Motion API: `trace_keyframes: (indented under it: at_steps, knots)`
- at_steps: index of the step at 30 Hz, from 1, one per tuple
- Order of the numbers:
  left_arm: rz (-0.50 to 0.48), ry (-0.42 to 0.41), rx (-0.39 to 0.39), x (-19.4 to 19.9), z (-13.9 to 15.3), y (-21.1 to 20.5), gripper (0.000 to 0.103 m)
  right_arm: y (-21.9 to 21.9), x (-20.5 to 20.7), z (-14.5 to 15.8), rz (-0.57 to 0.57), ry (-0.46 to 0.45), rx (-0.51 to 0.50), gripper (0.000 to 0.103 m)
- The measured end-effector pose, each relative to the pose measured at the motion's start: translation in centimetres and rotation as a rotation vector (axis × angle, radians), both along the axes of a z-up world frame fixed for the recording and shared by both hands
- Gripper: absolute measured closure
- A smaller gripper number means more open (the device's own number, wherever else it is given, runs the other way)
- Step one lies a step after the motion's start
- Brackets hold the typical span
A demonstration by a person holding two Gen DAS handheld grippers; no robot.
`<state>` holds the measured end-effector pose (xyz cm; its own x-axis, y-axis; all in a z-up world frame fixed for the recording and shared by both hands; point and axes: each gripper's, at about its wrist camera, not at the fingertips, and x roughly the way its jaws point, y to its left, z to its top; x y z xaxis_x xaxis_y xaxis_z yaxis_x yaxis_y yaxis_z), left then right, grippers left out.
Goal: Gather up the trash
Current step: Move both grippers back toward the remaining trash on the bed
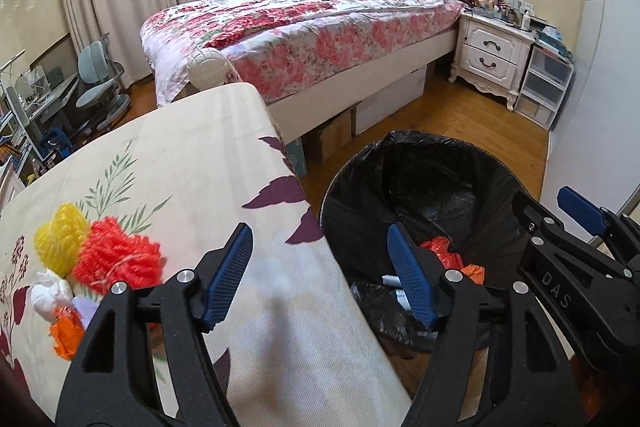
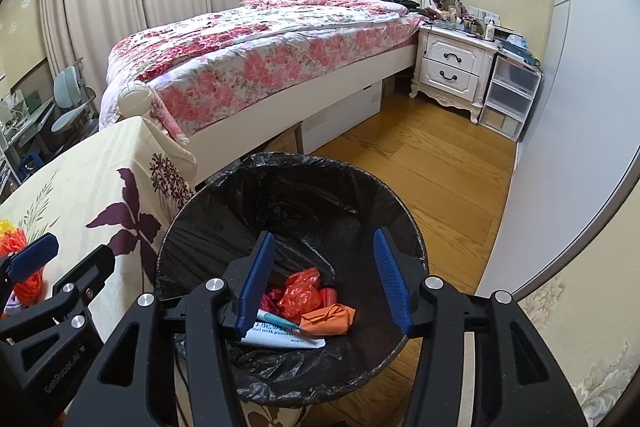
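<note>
Partly hidden: milk powder sachet (image 2: 280, 339).

Left gripper (image 1: 320, 273) and right gripper (image 2: 323, 281) side by side, angled downward, jaws apart, empty.

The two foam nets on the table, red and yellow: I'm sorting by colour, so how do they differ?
The red foam net is bright red and looks the bulkier of the two; the yellow foam net is yellow and looks smaller. The red one lies nearer the left gripper; the yellow one sits beyond it, toward the left edge of the picture, touching it. Both are crumpled mesh sleeves and lie on the flowered tablecloth, not yet in the bin.
</note>
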<state>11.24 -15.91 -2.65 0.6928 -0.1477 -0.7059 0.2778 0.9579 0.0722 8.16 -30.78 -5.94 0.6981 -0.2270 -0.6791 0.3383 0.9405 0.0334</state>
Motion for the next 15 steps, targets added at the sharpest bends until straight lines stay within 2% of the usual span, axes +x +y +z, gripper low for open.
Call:
trace_keyframes:
  at_steps: [15]
  knots:
    - [0.073,0.032,-0.013,-6.5,0.1,6.9,0.034,5.6,-3.3,0.5,0.145,0.004,0.002,0.05]
